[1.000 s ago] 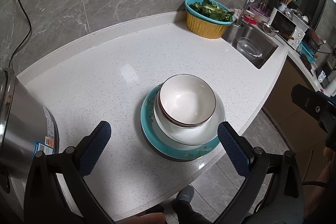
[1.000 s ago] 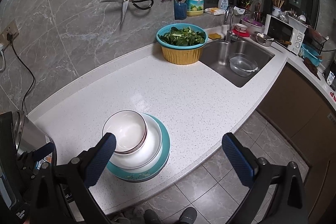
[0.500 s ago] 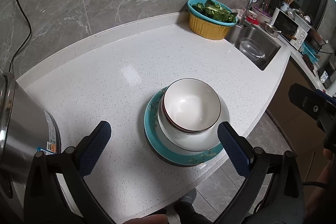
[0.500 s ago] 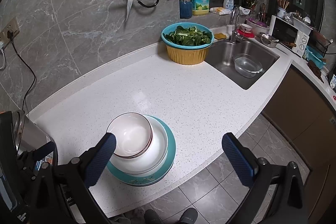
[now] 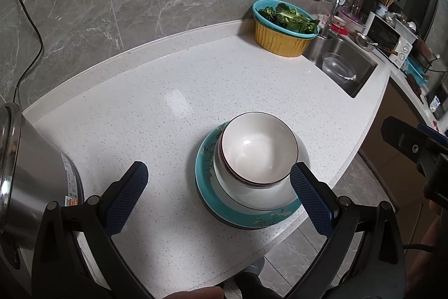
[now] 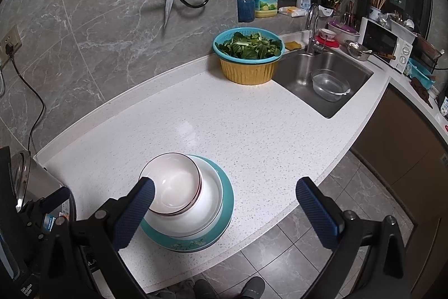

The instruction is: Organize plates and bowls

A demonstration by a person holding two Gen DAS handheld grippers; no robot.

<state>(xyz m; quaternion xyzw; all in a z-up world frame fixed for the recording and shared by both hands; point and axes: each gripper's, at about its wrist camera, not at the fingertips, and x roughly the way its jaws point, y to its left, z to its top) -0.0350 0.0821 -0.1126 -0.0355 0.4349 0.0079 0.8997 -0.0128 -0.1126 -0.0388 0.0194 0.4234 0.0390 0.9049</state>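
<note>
While both handheld grippers hung above the front edge of the white speckled stone counter, the dishes sat stacked near that edge: a small white bowl with a dark rim line nested inside a larger white bowl, which in turn rested on a teal plate with a floral pattern. The small bowl was empty and glossy inside. The left gripper had its blue-padded jaws spread wide and gripped nothing, its right pad just beside the stack. The right gripper was likewise wide open and empty-handed, its left pad overlapping the small bowl's rim in view; whether it touched I could not tell. Farther back, a yellow basin topped by a teal colander held leafy greens, just beside the stainless steel sink, where a clear glass bowl lay empty. A steel cooker stood at the counter's left end.
</note>
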